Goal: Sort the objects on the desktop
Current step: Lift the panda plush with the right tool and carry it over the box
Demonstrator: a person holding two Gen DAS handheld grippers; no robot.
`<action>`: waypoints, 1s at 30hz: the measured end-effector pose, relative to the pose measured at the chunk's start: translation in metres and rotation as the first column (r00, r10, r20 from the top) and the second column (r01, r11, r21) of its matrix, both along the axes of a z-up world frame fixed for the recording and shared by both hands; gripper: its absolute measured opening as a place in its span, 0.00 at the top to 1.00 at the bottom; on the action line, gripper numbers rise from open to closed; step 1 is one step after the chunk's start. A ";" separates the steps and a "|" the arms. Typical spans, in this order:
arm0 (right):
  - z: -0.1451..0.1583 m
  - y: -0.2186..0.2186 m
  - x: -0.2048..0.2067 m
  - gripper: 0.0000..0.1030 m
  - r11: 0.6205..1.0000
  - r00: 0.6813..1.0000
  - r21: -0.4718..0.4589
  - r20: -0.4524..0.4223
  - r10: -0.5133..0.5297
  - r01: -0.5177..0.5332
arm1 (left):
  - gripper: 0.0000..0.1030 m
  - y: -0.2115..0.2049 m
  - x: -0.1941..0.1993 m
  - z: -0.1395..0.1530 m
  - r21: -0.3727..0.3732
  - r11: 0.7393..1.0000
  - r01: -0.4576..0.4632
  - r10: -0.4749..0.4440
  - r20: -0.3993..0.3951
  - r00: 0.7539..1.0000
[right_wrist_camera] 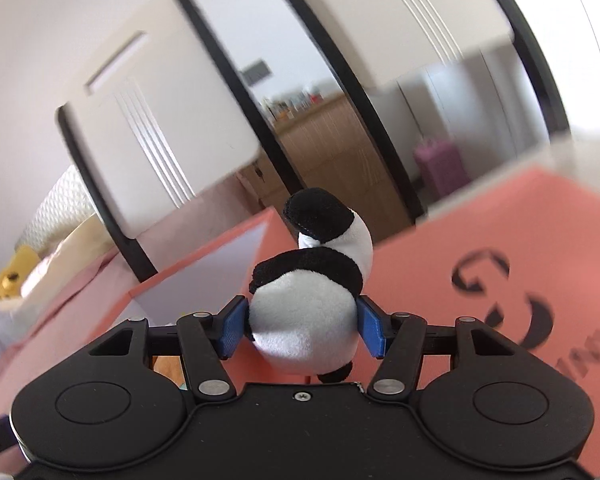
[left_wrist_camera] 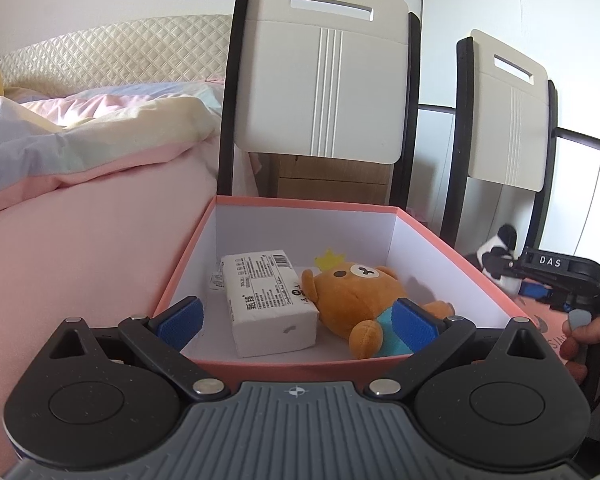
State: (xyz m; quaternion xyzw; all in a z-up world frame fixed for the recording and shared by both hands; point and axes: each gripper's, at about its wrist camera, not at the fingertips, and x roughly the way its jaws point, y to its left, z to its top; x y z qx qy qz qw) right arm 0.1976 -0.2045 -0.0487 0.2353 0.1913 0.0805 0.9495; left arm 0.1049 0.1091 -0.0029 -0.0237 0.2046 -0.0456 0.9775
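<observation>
An open salmon-pink box [left_wrist_camera: 188, 256] with white inner walls stands on the pink surface. Inside lie a white tissue pack [left_wrist_camera: 268, 300] and a brown plush bear [left_wrist_camera: 360, 300] with a yellow crown and blue shirt. My left gripper [left_wrist_camera: 298, 320] hovers open at the box's near rim, nothing between its blue pads. My right gripper [right_wrist_camera: 302, 326] is shut on a black-and-white panda plush [right_wrist_camera: 308, 304], held just right of the box [right_wrist_camera: 204, 264]. In the left wrist view the panda [left_wrist_camera: 498, 250] and the right gripper [left_wrist_camera: 536, 290] appear beyond the box's right wall.
The box lid [right_wrist_camera: 492, 248], salmon with black lettering, lies to the right. Two white chair backs [left_wrist_camera: 324, 80] with black frames stand behind the box. A bed with pastel bedding [left_wrist_camera: 80, 136] fills the left. A hand [left_wrist_camera: 584, 340] holds the right gripper's handle.
</observation>
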 end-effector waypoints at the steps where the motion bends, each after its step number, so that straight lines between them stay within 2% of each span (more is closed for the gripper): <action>1: 0.003 0.003 -0.002 0.43 1.000 1.000 -0.015 0.019 0.003 -0.003 | 0.02 0.000 0.000 0.000 0.002 1.000 0.001 -0.001 0.003 1.000; 7: 0.014 0.013 -0.009 0.43 0.997 0.998 -0.080 0.063 0.004 0.001 | 0.02 -0.003 -0.003 0.000 0.019 1.000 0.001 -0.001 0.022 1.000; 12: 0.032 0.022 -0.021 0.43 0.987 0.990 -0.160 0.139 0.003 0.020 | 0.02 -0.007 -0.009 0.003 0.048 0.999 -0.001 -0.002 0.069 0.998; 15: 0.041 0.033 -0.029 0.43 0.980 0.985 -0.198 0.172 0.007 0.028 | 0.02 -0.007 -0.008 0.003 0.047 0.999 -0.004 0.001 0.061 0.998; 19: 0.047 0.054 -0.033 0.43 0.976 0.977 -0.216 0.198 0.083 -0.039 | 0.02 -0.004 -0.010 0.006 0.032 0.999 -0.028 0.026 0.080 0.996; 25: 0.044 0.093 -0.034 0.43 0.955 0.962 -0.255 0.186 0.201 -0.151 | 0.02 0.002 -0.013 0.012 -0.001 0.998 -0.062 0.062 0.114 0.992; 30: 0.038 0.120 -0.032 0.43 0.930 0.945 -0.287 0.163 0.283 -0.229 | 0.02 0.004 -0.016 0.018 -0.021 0.997 -0.068 0.070 0.101 0.992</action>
